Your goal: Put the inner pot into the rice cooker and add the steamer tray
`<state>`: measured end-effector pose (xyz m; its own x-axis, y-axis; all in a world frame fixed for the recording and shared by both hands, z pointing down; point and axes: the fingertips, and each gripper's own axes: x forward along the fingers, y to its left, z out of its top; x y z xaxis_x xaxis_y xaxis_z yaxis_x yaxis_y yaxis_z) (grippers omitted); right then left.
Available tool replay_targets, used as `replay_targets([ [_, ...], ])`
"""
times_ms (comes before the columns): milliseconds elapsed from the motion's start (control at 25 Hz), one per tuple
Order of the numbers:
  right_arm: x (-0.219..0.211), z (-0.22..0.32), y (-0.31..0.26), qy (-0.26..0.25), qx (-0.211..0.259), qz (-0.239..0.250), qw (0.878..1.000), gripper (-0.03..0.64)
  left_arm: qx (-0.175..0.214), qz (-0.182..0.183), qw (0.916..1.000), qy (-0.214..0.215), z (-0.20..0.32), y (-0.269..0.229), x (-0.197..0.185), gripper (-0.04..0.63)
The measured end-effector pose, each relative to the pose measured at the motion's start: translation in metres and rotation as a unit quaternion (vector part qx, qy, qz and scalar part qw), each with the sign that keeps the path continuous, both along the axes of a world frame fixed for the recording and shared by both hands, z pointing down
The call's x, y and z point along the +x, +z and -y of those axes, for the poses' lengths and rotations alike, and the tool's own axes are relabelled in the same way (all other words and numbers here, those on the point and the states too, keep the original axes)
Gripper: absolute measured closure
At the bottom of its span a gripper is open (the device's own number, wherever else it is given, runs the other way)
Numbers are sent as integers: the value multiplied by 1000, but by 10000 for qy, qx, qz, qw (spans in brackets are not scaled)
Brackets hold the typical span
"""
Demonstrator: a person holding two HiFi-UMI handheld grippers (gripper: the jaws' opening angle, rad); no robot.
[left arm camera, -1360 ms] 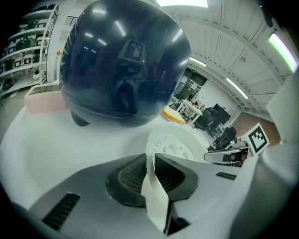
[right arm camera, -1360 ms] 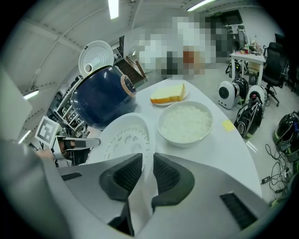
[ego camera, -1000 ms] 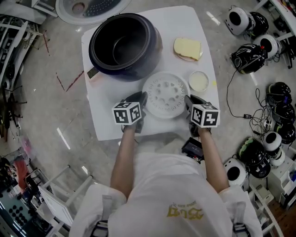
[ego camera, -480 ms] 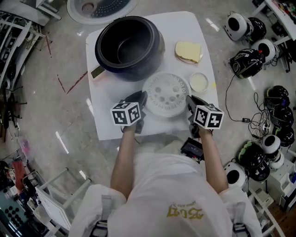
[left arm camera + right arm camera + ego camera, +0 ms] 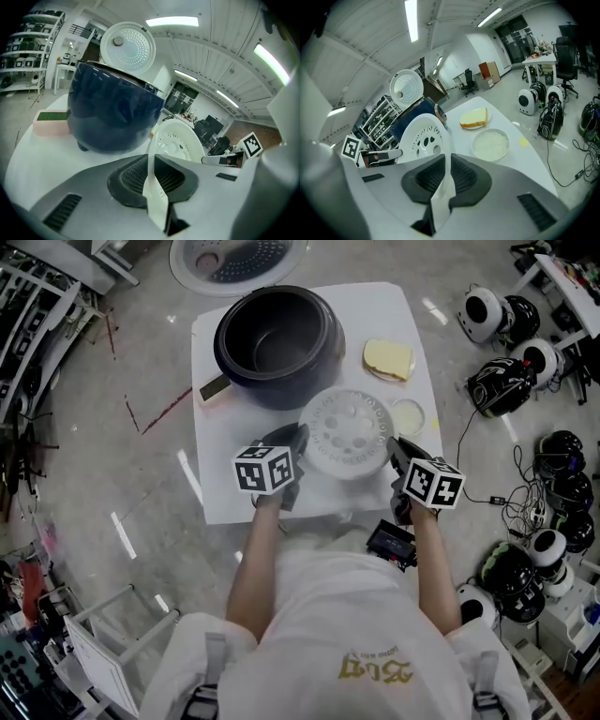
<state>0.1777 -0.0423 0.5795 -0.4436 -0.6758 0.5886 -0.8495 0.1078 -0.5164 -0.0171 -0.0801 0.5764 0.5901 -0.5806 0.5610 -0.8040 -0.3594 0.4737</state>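
Left gripper [image 5: 298, 442] and right gripper [image 5: 395, 452] are clamped on opposite edges of the white steamer tray [image 5: 347, 432]. Its thin rim is pinched between the ribbed pads, and the right jaws have just been closing on it. The tray is held at frame centre in the head view, seemingly just clear of the white table [image 5: 220, 488], below the dark rice cooker [image 5: 281, 392] at upper centre. The inner pot [image 5: 274, 338] is judged to be seated already, so the tray step is taken to be in hand. For the next move, the tray would need to be carried level over the cooker's mouth and lowered squarely inside. The cooker's interior is shown only in the head view, and the grip of pad on rim only in the gripper views. The cooker's raised lid [image 5: 127, 47] is seen face-on from the left, and the bowl of rice [image 5: 490, 144] and bread slice [image 5: 474, 118] from the right.
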Motion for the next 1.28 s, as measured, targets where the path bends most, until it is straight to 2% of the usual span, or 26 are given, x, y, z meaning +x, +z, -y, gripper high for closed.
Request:
replay_targets([
  [400, 5, 7, -45, 63, 417, 138, 9990, 569, 446, -147, 9989, 59, 7, -50, 5, 535],
  [640, 0, 15, -75, -82, 695, 225, 9973, 569, 682, -267, 9973, 26, 12, -79, 0, 537],
  [1280, -54, 62, -153, -853, 1416, 497, 9850, 571, 1425, -510, 9862, -677, 29, -155, -58, 537],
])
